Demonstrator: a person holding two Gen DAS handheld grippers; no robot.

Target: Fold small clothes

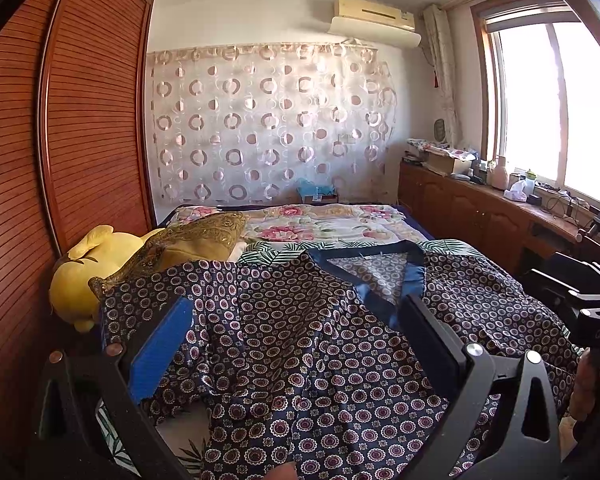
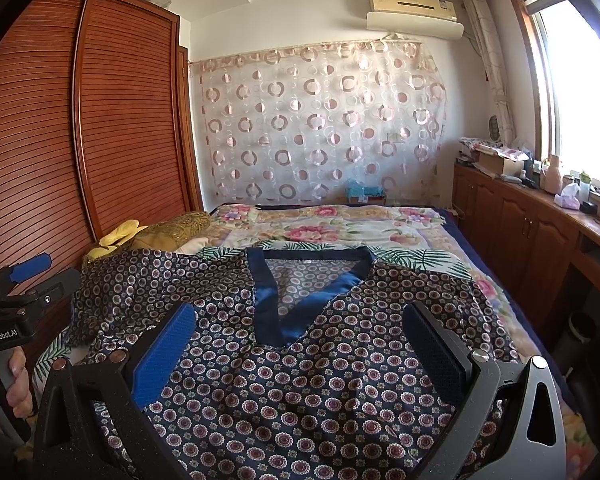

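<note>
- The patterned V-neck top (image 2: 300, 360) lies spread on the bed (image 2: 340, 224), neckline toward the far end.
- The left hand-held gripper (image 1: 296, 344) hangs over the top's left half, fingers wide apart, clamping nothing.
- The right hand-held gripper (image 2: 300, 344) hangs just below the satin collar (image 2: 268, 300), fingers likewise spread, empty.

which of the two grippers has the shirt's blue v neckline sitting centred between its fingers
The right gripper: in its view the patterned shirt's blue V neckline sits midway between both fingers. For the left gripper, it lies off beside the far-side finger.
</note>
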